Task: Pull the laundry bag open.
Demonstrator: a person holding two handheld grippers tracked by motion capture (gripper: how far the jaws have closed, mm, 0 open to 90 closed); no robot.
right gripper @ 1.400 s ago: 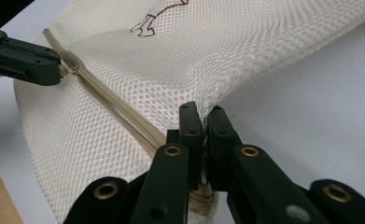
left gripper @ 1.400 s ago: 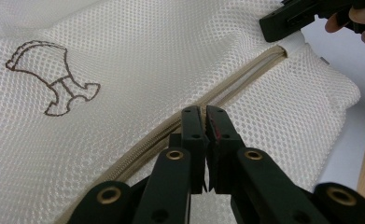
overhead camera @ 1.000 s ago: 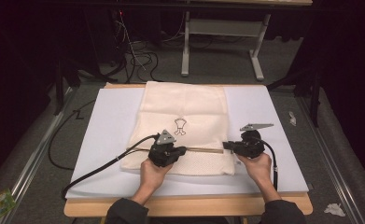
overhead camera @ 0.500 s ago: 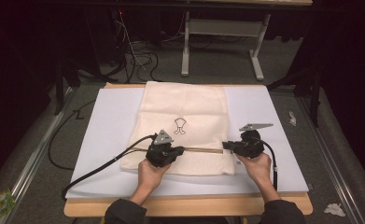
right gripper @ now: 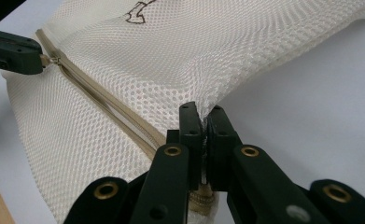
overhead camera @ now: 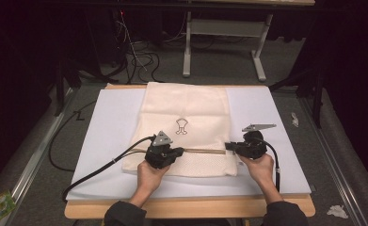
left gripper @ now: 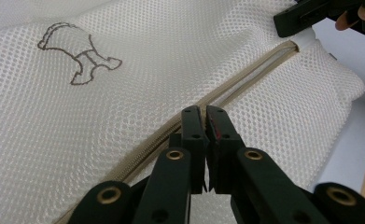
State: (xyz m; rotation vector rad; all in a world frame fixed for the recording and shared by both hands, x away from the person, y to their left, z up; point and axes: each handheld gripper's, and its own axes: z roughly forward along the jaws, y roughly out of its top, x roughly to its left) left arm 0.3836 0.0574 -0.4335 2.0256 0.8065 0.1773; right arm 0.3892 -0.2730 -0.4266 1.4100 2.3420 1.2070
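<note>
In the high view, the mesh bag (overhead camera: 186,127) lies flat on the white board (overhead camera: 106,136), and both grippers sit at its zipper (overhead camera: 205,151). In the left gripper view, the left gripper (left gripper: 205,116) is closed on the zipper pull. In the right gripper view, the right gripper (right gripper: 201,116) pinches the bag's end at the zipper. To do the step well, I think the right one should hold the cloth tight while the left draws along the zipper line.

Mesh bag (overhead camera: 186,127) lies centred on the white sheet (overhead camera: 111,127), which covers the table (overhead camera: 186,209). Zipper (overhead camera: 205,151) runs across the bag's near part, between left gripper (overhead camera: 180,151) and right gripper (overhead camera: 228,146).
</note>
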